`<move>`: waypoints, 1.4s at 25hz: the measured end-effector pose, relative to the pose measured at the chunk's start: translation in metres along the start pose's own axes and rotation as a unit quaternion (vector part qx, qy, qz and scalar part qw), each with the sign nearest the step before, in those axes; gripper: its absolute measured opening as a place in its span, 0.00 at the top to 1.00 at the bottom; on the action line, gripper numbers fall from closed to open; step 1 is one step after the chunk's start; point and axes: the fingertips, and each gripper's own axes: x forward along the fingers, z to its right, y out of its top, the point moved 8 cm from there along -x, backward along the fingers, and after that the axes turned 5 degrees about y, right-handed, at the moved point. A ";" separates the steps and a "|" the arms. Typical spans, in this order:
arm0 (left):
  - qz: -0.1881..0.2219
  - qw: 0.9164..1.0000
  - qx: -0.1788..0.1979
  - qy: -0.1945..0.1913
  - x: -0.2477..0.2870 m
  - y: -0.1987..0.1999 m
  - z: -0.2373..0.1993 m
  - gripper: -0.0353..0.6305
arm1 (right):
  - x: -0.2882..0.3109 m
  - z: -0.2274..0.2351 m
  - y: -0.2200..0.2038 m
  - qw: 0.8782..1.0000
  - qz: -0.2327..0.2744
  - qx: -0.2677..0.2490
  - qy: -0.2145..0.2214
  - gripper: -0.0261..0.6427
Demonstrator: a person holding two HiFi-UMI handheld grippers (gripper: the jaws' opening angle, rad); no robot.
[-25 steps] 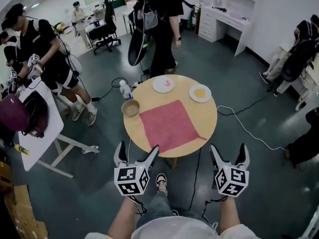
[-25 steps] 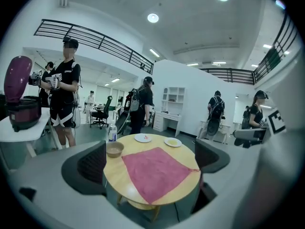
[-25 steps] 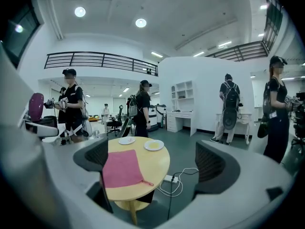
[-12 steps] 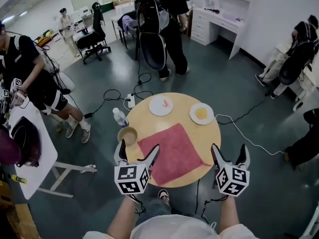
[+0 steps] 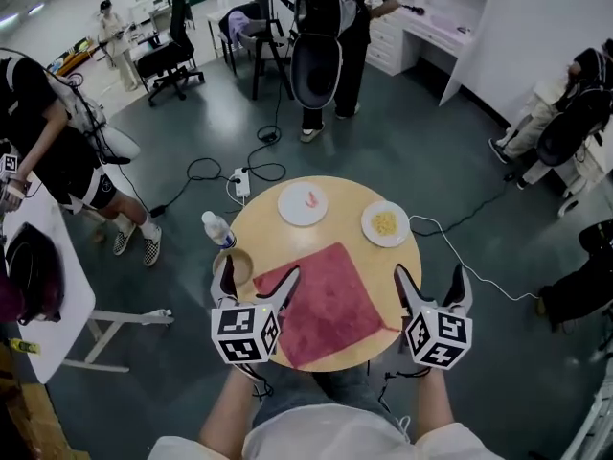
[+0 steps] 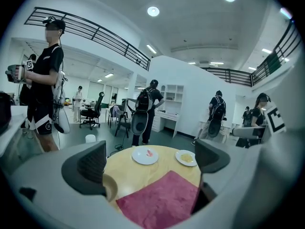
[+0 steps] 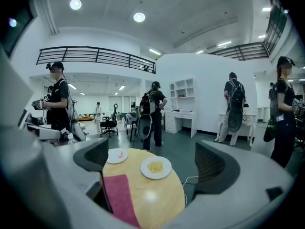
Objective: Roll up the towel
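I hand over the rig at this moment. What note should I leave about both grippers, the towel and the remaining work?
Left gripper: open, empty, over the near left edge of the table.
Right gripper: open, empty, by the near right edge.
Towel: flat and unrolled on that table; two plates lie beyond it.
Done: nothing rolled.
To do: grip the towel's edge and roll it up.

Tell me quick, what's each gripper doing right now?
Left gripper: open, holding nothing.
Right gripper: open, holding nothing.
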 end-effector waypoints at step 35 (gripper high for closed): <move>-0.171 0.985 -0.009 -0.013 -0.073 -0.171 0.051 0.19 | 0.039 -0.015 -0.133 0.874 -0.230 -0.190 0.383 0.33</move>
